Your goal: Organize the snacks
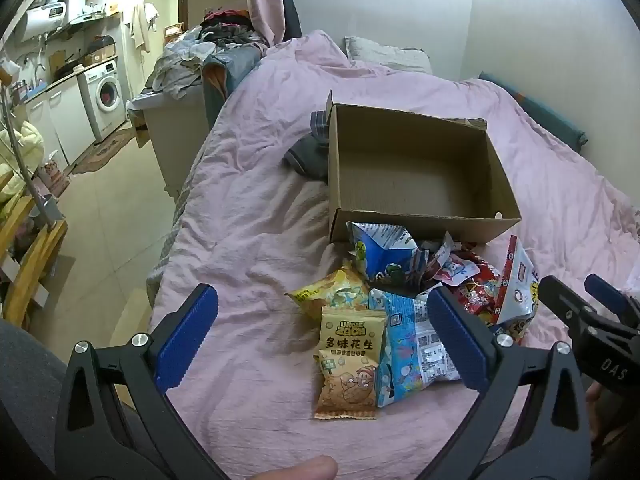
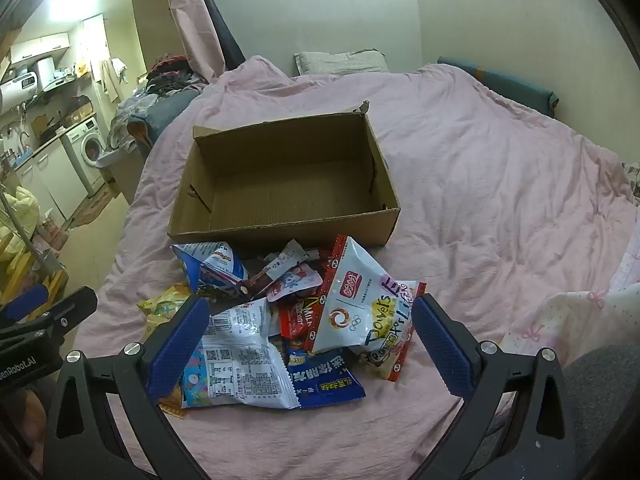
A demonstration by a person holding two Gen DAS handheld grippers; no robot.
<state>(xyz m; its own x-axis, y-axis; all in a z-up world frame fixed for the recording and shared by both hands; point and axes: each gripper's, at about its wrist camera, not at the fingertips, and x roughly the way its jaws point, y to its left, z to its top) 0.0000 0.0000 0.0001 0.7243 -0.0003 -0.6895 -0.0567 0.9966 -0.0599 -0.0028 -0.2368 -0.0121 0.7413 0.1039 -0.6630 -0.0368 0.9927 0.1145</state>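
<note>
Two views are given. From the left wrist, the left gripper is held wide open over the peanut packet, with the empty cardboard box at 12 o'clock. The packet should be pinched mid-body, not at its seam. From the right wrist, the right gripper gapes empty above the snack pile; a rumpled pink bed gives soft footing, with a washing machine at 9 o'clock.
</note>
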